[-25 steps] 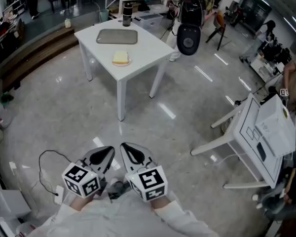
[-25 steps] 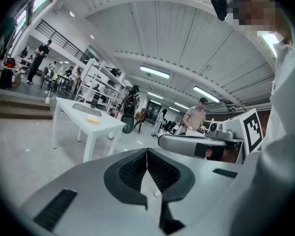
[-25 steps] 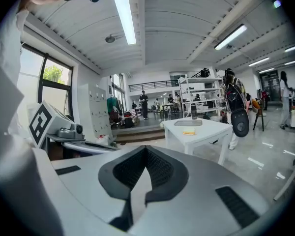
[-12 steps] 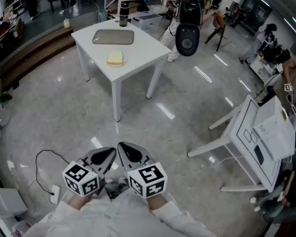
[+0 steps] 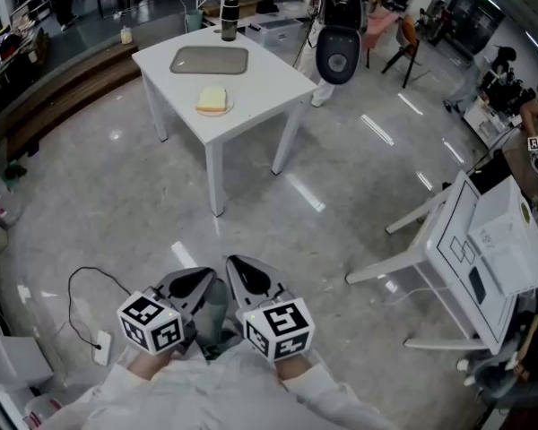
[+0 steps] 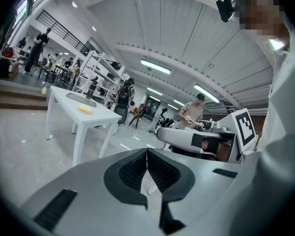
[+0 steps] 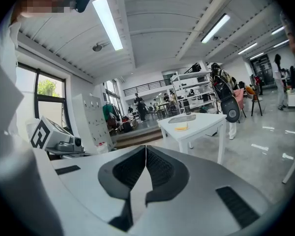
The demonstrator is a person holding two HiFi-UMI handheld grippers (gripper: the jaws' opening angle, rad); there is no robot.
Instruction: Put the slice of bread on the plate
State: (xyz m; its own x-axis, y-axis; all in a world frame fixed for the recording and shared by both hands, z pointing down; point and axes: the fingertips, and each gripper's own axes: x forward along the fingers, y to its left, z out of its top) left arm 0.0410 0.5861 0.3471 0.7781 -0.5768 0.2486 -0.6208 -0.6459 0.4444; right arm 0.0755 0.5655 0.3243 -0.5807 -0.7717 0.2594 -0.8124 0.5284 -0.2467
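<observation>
The left gripper and right gripper have pale grey, tapering plastic jaws lined with black ribbed pads. Each carries a white cube printed with black square markers. The person wears long white sleeves.

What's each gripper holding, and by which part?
Nothing. Left gripper and right gripper are shut, empty; the pale yellow bread slice sits on the white table.
</observation>
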